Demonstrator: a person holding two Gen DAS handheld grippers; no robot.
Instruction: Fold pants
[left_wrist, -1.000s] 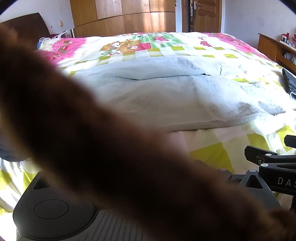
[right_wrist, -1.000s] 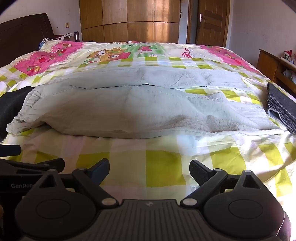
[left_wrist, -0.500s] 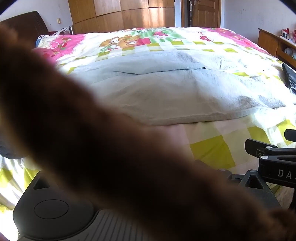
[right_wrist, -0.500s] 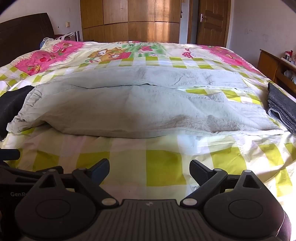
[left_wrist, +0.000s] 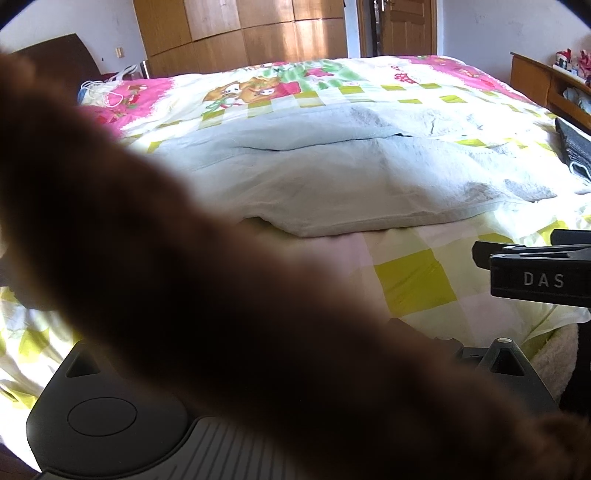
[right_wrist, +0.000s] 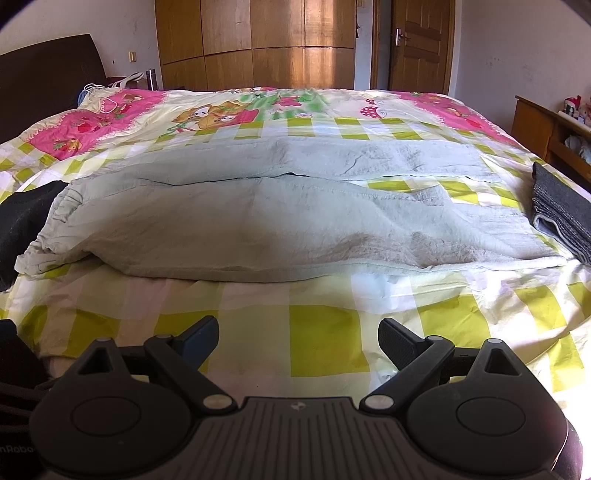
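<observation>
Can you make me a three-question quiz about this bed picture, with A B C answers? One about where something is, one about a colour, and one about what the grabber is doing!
1. Where does the folded dark grey cloth lie?
A. at the right edge of the bed
B. on top of the pants
C. on the floor

2. What colour are the pants?
A. bright red
B. pale grey-green
C. black

3. How are the right gripper's fingers?
A. shut on the pants
B. shut on nothing
C. spread open, holding nothing

Answers:
1. A: the folded dark grey cloth sits on the bed at its right side, beside the pants' leg ends.
2. B: the pants lie spread across the checked cover, pale grey-green all over.
3. C: the right gripper has a wide gap between its fingers and only bedcover shows there.
</observation>
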